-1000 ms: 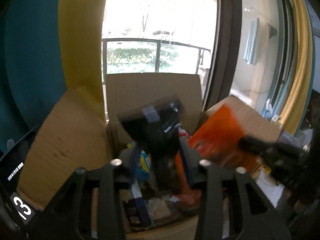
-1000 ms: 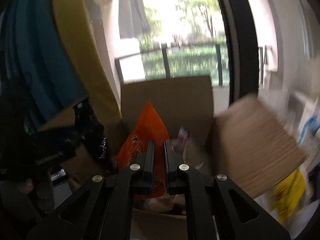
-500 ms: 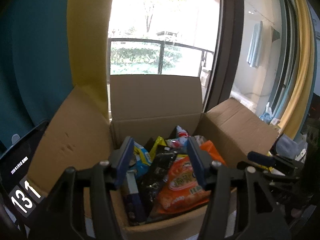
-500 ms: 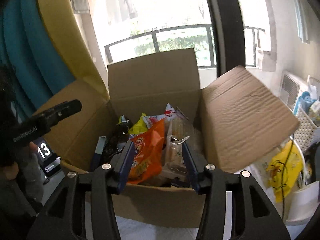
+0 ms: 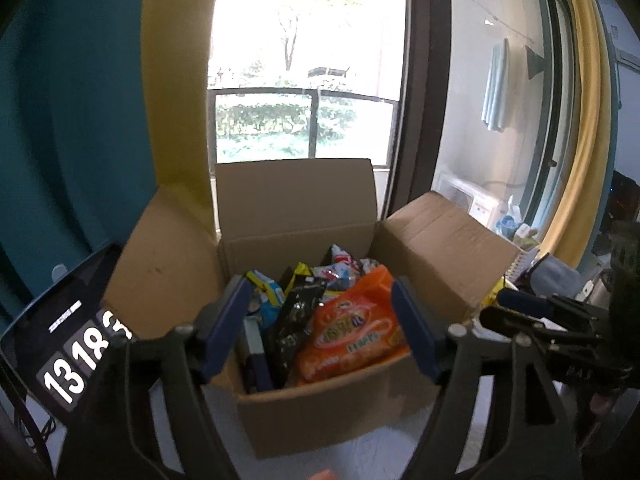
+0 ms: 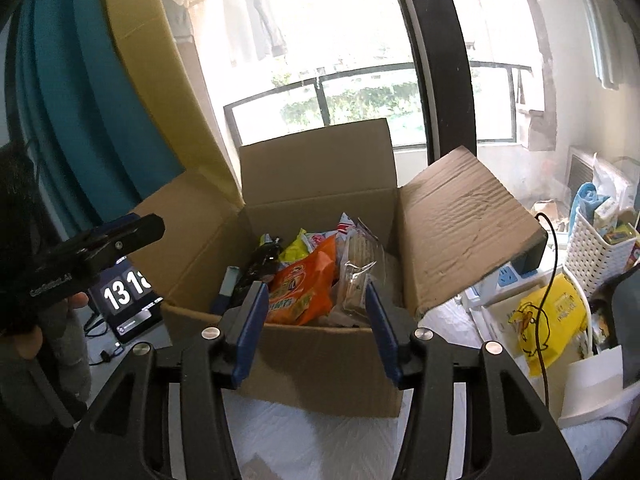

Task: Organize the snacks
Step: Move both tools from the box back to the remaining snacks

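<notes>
Left wrist view: both grippers, the left gripper [image 5: 320, 322] widening and the right gripper [image 6: 314, 322] spread, have dropped their snacks; orange bag [image 5: 352, 334] lies beyond the jaws in the box [image 5: 320, 412].

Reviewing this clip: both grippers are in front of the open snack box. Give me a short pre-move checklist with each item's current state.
1. Left gripper free of load: ok, jaws opening, nothing between them.
2. Right gripper free of load: ok, jaws apart, nothing gripped.
3. Cardboard box flaps open: ok, all visible flaps folded outward.
4. Orange snack bag settled inside the box: ok, lying on top beside the black packet.
5. Clear wrapped biscuits inside the box: ok, standing at the right side.
6. More snacks waiting outside the box: cannot tell; only a white basket with cartons shows.
</notes>
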{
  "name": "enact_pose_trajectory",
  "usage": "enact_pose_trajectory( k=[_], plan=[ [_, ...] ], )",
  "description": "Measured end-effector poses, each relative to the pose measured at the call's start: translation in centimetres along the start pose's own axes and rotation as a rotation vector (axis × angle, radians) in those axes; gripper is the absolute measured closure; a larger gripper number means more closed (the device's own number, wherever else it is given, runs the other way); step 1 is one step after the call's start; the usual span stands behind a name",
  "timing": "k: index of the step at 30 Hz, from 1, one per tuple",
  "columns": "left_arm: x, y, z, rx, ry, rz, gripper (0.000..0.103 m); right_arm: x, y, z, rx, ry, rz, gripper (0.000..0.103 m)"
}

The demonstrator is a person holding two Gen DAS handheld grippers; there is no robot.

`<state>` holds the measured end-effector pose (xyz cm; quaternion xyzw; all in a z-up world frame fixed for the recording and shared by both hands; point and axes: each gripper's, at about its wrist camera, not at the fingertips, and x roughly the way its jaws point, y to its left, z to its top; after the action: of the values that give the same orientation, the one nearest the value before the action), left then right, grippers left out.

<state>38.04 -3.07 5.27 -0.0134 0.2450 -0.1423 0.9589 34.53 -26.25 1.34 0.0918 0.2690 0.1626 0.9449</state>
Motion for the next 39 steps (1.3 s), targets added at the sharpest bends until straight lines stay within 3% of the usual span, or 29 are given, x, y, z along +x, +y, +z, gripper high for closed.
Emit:
enact_pose_trajectory(
  k=[20, 39],
  plan=[
    [-8.7, -3.0, -3.7, -0.002, -0.04, -0.006, 0.023, -7.4, 2.3, -3.5, -0.072, -0.035, 0.054, 0.043],
    [-12.3, -5.1, -10.6, -0.023, 0.024, -0.016, 0.023, -11.5, 3.2, -9.3, -0.1, -0.007, 0.08, 0.041]
  ],
)
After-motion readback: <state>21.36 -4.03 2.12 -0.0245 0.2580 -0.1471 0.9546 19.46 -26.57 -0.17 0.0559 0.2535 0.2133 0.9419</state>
